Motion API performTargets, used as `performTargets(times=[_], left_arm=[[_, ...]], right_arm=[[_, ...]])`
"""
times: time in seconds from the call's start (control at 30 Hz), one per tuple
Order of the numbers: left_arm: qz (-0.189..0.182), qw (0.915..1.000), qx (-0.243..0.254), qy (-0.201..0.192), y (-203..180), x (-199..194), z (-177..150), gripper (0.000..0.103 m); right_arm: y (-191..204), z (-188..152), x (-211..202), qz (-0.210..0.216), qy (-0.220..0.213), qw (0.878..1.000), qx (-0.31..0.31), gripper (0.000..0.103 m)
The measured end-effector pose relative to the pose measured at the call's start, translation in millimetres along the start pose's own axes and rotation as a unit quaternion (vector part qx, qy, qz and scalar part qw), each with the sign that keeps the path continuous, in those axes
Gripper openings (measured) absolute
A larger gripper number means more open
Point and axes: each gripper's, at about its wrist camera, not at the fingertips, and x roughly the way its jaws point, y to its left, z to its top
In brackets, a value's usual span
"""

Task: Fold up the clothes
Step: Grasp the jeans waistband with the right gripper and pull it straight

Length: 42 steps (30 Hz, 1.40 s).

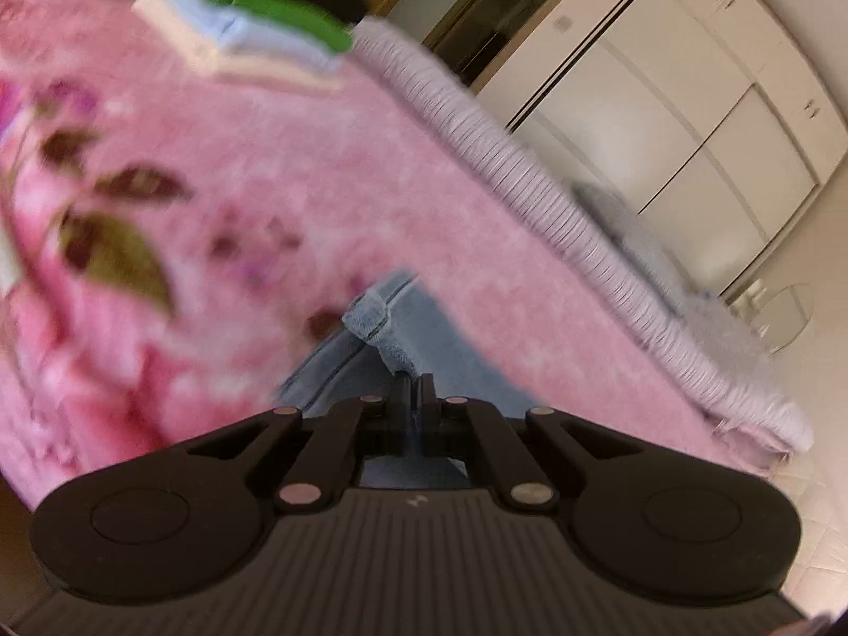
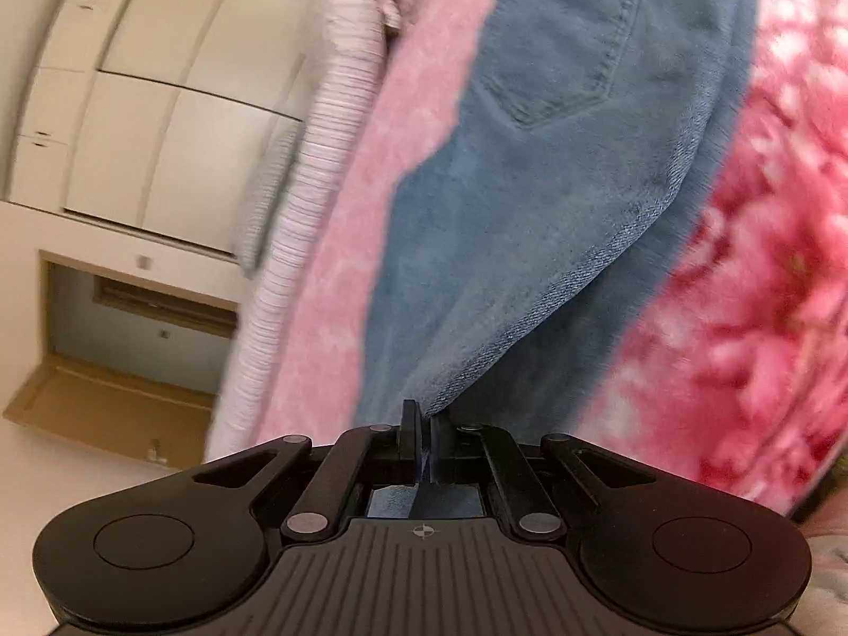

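On the pink floral bed (image 1: 318,169), both the left tongs (image 1: 416,389) and right tongs (image 2: 421,424) clench the blue jeans (image 2: 556,169); folded clothes (image 1: 249,16) sit far back.

We look from each gripper forward along its fingers, angled down and close over the bed (image 1: 318,169). Our left view is rolled, facing across the pink blanket toward a clothes stack (image 1: 249,26) and wardrobe (image 1: 662,106). Our right view sits nearer the jeans (image 2: 556,185). Both share jeans, blanket and wardrobe.
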Motion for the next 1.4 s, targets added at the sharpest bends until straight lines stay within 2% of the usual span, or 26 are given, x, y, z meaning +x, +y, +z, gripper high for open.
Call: performTargets(times=[0.07, 0.2, 0.27, 0.37, 0.4, 0.47, 0.53, 0.6, 0.67, 0.73, 0.8, 0.93, 1.0, 1.07, 1.2, 1.33, 1.4], left_arm=[[0.008, 1.0, -0.002, 0.005, 6.5, 1.5, -7.6, 0.0], [0.012, 0.9994, 0.031, -0.005, 2.4, -4.8, -12.2, 0.0], [0.018, 0.9986, 0.049, -0.008, 0.5, -5.2, -13.2, 0.0], [0.047, 0.9978, 0.045, 0.01, 5.7, 8.2, -19.2, 0.003], [0.053, 0.998, 0.035, 0.005, 6.8, 6.1, -20.4, 0.004], [0.078, 0.9964, 0.032, 0.003, 1.2, -0.5, -20.8, 0.008], [0.107, 0.9937, 0.033, 0.01, -7.8, -6.4, -22.7, 0.007], [0.107, 0.9928, 0.044, 0.031, -22.8, -12.9, -29.3, 0.007], [0.085, 0.993, 0.068, 0.047, -43.6, -16.1, -39.9, 0.007], [0.043, 0.9917, 0.092, 0.079, -71.8, -9.5, -54.8, 0.007], [-0.006, 0.9868, 0.118, 0.111, -106.2, 4.1, -73.9, 0.007], [-0.089, 0.9672, 0.178, 0.158, -183.8, 35.4, -118.0, 0.008], [-0.13, 0.9561, 0.189, 0.182, -222.8, 54.0, -140.2, 0.008], [-0.156, 0.9464, 0.197, 0.203, -252.2, 67.2, -158.7, 0.008], [-0.181, 0.928, 0.229, 0.232, -298.7, 88.9, -193.4, 0.008], [-0.181, 0.9219, 0.244, 0.24, -311.7, 97.6, -205.7, 0.008], [-0.173, 0.9223, 0.245, 0.243, -313.0, 101.2, -209.4, 0.008]], right_arm=[[-9.1, -4.9, 5.1, -0.017, 0.003, 1.0, 0.007, 0.002], [-5.6, -9.4, -2.1, 0.0, -0.009, 1.0, 0.002, 0.002], [-6.0, -11.1, 1.0, -0.01, -0.002, 1.0, -0.007, 0.002], [-12.1, -14.5, 9.2, -0.031, 0.012, 0.999, -0.01, 0.002], [-15.6, -15.5, 7.4, -0.025, 0.009, 1.0, -0.001, 0.002], [-17.3, -15.9, 2.0, -0.015, 0.014, 1.0, 0.014, 0.011], [-18.4, -13.5, -9.9, -0.012, 0.012, 1.0, 0.011, 0.018], [-24.6, -7.1, -26.3, -0.011, -0.004, 1.0, 0.014, 0.024], [-34.0, 1.5, -44.4, -0.012, -0.027, 0.999, 0.023, 0.025], [-48.3, 14.5, -65.1, -0.015, -0.059, 0.998, 0.034, 0.025], [-63.8, 30.6, -86.4, -0.021, -0.095, 0.994, 0.044, 0.026], [-87.6, 62.1, -120.8, -0.021, -0.148, 0.987, 0.057, 0.025], [-95.9, 76.1, -132.2, -0.018, -0.161, 0.985, 0.059, 0.025], [-104.8, 88.7, -141.3, -0.017, -0.17, 0.983, 0.063, 0.025], [-116.9, 118.8, -144.0, -0.016, -0.196, 0.978, 0.065, 0.025], [-128.0, 146.5, -135.2, -0.007, -0.206, 0.976, 0.071, 0.026], [-133.1, 158.4, -131.2, -0.006, -0.206, 0.975, 0.077, 0.026]])
